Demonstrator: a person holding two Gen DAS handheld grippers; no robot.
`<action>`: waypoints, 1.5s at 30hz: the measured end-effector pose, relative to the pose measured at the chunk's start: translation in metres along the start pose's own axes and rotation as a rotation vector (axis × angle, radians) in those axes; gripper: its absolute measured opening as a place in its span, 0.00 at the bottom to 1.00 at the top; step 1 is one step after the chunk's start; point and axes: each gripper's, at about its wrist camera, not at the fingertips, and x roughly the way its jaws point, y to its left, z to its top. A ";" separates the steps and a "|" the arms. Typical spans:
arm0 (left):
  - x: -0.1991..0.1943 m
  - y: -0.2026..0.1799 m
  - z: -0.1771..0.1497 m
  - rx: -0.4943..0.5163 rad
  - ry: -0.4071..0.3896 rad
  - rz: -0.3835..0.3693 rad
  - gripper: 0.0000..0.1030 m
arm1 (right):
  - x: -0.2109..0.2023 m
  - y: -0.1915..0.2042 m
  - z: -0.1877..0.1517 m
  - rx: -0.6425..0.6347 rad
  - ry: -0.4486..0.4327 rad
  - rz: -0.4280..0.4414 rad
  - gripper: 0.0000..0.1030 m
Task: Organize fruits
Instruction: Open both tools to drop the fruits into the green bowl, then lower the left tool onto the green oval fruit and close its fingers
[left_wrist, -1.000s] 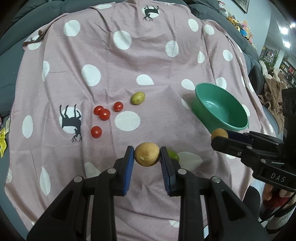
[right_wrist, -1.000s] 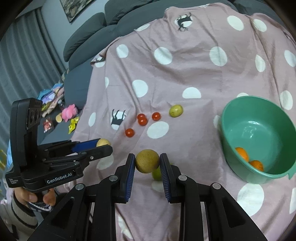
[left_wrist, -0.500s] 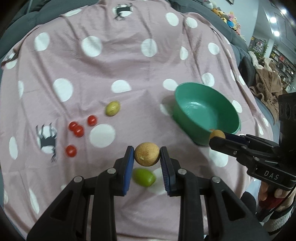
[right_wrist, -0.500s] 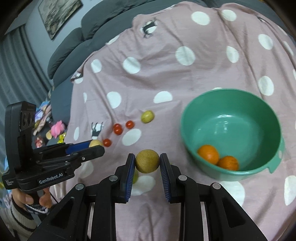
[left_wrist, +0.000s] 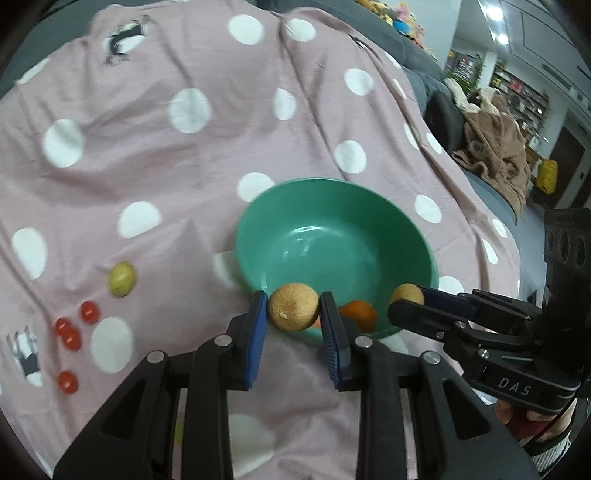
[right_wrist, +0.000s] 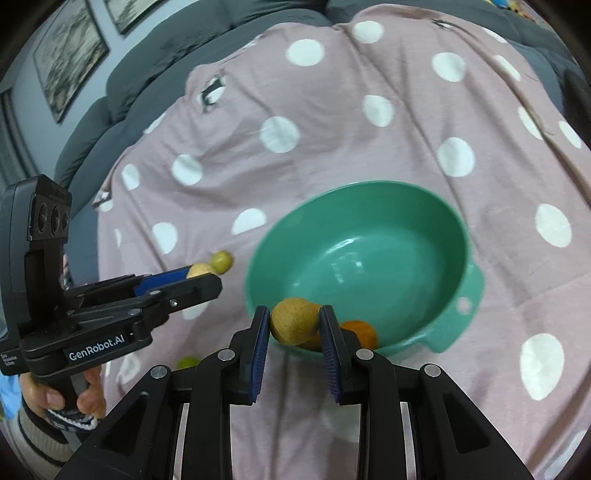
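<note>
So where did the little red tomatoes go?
The red tomatoes lie on the spotted cloth at the far left of the left wrist view, just below-left of the yellow-green fruit and well left of the green bowl.

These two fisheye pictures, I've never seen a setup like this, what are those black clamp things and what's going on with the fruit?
No robot here: a person holds a handheld two-finger gripper in each hand, and each gripper carries a camera looking out along its fingers. One picture comes from the left gripper, the other from the right gripper; each also catches the other gripper at its side. Each is shut on a round tan fruit: the left fruit and the right fruit. Both hang near the close rim of a green bowl that already holds orange fruits. The bowl sits on a pink polka-dot cloth. On the cloth beside it lie a yellow-green fruit and small red tomatoes; a green fruit shows beneath the left gripper.
</note>
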 end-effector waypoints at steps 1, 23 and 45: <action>0.007 -0.002 0.002 0.001 0.009 -0.004 0.28 | 0.000 -0.003 0.000 0.005 -0.001 -0.005 0.29; 0.005 0.016 -0.010 -0.067 0.005 0.033 0.67 | -0.007 -0.036 0.001 0.120 -0.025 -0.026 0.36; -0.111 0.124 -0.156 -0.555 0.023 0.029 0.98 | 0.012 0.063 -0.039 -0.031 0.146 0.161 0.38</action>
